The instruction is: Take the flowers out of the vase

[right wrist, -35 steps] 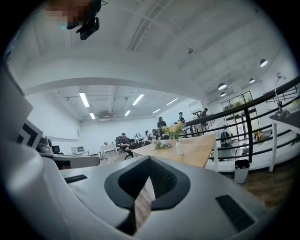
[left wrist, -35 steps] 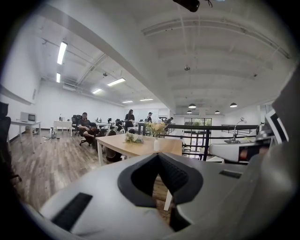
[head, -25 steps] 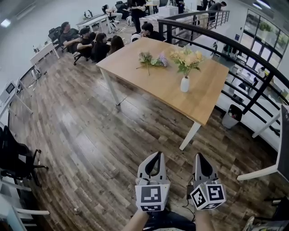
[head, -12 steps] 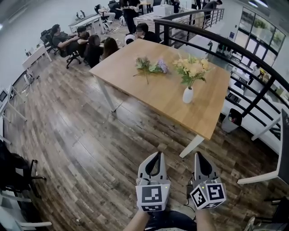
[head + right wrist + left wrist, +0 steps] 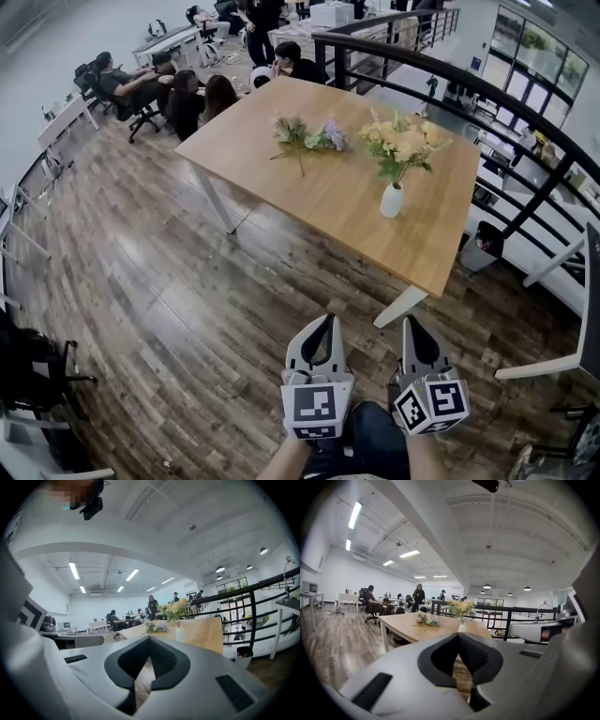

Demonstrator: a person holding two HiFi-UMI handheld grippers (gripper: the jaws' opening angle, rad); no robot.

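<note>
Both left gripper (image 5: 327, 322) and right gripper (image 5: 412, 324), jaws together and empty, have drawn nearer the vase (image 5: 393, 200).

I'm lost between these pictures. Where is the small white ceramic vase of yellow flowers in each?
Head view: the small white ceramic vase stands upper right of centre, on the light wooden table.
Left gripper view: vase near centre, just above the jaws' tips.
Right gripper view: vase slightly right of centre.
Shared landmark: the loose flower bunch lying left of it.

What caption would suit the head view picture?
Both shut, left gripper and right gripper face a table bearing a vase of flowers and a loose bunch.
</note>
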